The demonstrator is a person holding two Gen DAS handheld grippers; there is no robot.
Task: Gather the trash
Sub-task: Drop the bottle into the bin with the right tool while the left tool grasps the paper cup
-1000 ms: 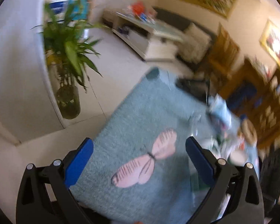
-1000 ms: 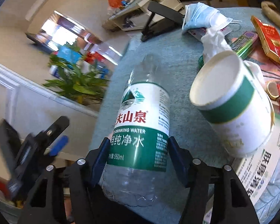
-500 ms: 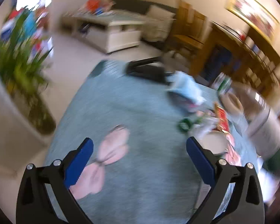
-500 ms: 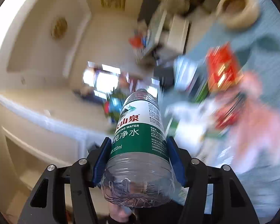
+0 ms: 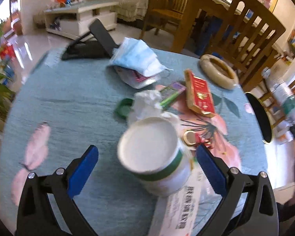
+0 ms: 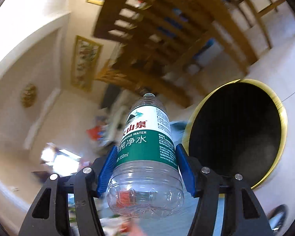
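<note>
My right gripper (image 6: 145, 167) is shut on an empty clear water bottle (image 6: 145, 137) with a green and white label, held in the air just left of a black trash bin (image 6: 236, 133) with a gold rim. That bottle (image 5: 285, 96) and the bin (image 5: 259, 118) also show at the right of the left wrist view. My left gripper (image 5: 147, 163) is open around a white paper cup (image 5: 153, 151) with a green band on the teal tablecloth (image 5: 68, 102). Beyond lie a crumpled tissue (image 5: 147, 102), a green cap (image 5: 123, 108), a blue face mask (image 5: 137, 59) and a red packet (image 5: 198, 94).
A printed bag (image 5: 181, 206) lies under the cup. A beige ring-shaped dish (image 5: 218, 70) and a black stand (image 5: 92, 45) sit at the table's far side. Wooden chairs (image 5: 245, 35) stand behind. A green wrapper (image 5: 171, 94) lies by the tissue.
My right gripper has lifted the bottle off the table and swung it over beside the bin. My left gripper has swung right and come in around the paper cup.
</note>
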